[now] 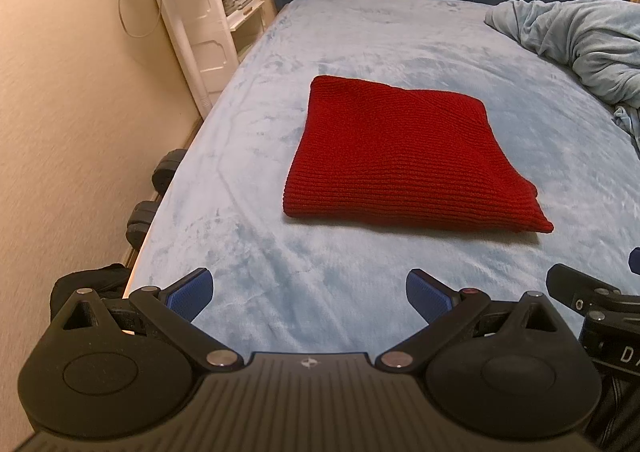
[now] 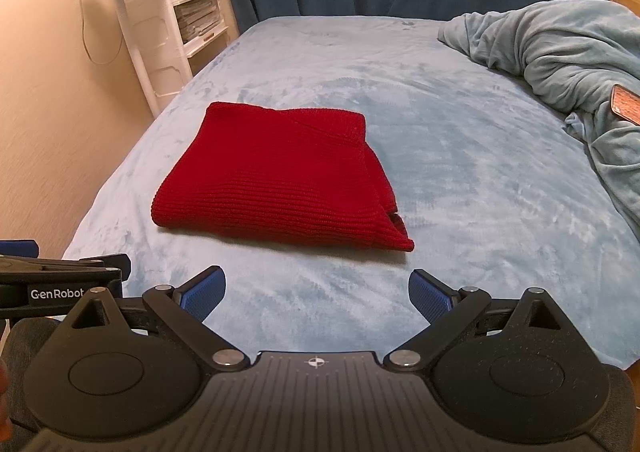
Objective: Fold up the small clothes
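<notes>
Sweater: red knit sweater [image 1: 404, 159] [image 2: 280, 179], folded square, lies mid-bed [image 1: 360, 51] [image 2: 460, 179].
Left gripper [image 1: 310, 294]: spread wide, empty, short of it.
Right gripper [image 2: 316, 294]: likewise wide, empty.

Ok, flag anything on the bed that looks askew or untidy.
The red knit is folded, but its near right corner gapes, with layers showing. A rumpled blue blanket is heaped on the bed's right side. Nothing looks damaged.

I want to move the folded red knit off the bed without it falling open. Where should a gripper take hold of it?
Probably the near right corner of the red knit, where the stacked layers show open edges. Coming in low from the right side, the open right gripper could pinch all layers together; the left edge looks like a closed fold.
</notes>
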Tool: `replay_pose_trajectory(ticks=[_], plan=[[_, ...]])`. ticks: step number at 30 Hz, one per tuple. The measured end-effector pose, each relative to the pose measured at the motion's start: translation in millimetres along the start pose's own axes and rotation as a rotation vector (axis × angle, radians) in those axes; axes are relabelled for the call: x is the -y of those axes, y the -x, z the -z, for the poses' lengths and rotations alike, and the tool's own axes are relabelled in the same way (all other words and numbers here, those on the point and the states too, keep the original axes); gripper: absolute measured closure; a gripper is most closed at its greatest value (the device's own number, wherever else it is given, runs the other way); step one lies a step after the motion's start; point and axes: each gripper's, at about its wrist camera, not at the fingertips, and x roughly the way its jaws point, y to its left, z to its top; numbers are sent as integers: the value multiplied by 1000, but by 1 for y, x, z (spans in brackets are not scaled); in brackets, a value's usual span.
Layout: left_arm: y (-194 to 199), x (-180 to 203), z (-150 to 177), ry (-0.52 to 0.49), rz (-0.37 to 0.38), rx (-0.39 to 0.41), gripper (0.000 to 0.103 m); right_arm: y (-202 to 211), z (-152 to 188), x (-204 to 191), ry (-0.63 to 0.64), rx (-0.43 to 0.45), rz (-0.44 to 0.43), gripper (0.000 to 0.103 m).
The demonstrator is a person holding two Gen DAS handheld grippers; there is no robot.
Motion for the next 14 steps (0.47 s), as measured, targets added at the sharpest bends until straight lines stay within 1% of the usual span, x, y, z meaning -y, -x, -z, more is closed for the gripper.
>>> replay_pose_trajectory(ticks=[9,12,14], plan=[[1,0,1,6,-12,-3,0,-1,1,-1,1,-3,2,5],[3,0,2,-2,-20,4,0,-3,2,0,-4,-6,-6,5],[3,0,1,-1,-12,1,0,-4,3,1,-8,-6,-17,5]])
